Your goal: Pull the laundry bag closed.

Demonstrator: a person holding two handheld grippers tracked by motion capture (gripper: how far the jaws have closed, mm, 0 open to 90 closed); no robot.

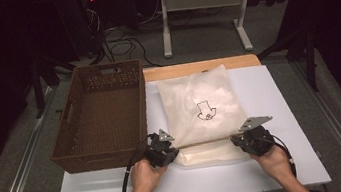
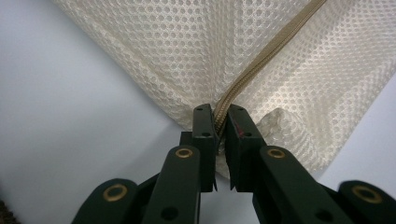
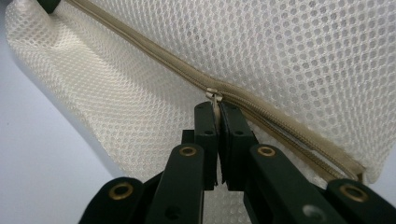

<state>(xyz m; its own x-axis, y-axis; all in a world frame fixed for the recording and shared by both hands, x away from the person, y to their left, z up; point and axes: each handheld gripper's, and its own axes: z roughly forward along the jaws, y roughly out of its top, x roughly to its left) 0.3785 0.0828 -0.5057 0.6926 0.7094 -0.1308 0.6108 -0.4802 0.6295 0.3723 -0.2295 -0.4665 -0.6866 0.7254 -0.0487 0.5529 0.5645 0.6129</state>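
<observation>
Presently, on the white desk (image 1: 288,160):

Mesh laundry bag (image 1: 200,107): cream, honeycomb weave, with a black arrow-shaped print on its upper face. It lies in the middle of the desk, reaching from the far edge toward the near edge, just beside the basket. Its near end is lifted and stretched between the two grippers.

Zipper (image 3: 280,116): beige, running along the bag's near end. In the right gripper view part of it lies closed beyond the slider, and on the near side its two tapes run apart toward the bag's corner.

Zipper pull (image 3: 214,97): small metal tab on the slider, pinched at its lower end.

Left gripper (image 2: 223,122): held in the person's left hand, near the bag's near-left corner. Its jaws are clenched on the end of the zipper tape and the mesh around it.

Right gripper (image 3: 218,112): held in the person's right hand, at the bag's near-right corner. Its jaws are clamped tight on the zipper pull.

Wicker basket (image 1: 80,154): dark brown, rectangular, with handle slots, standing on the left side of the desk and overhanging its left edge. Its near-right corner lies close to the left gripper.
</observation>
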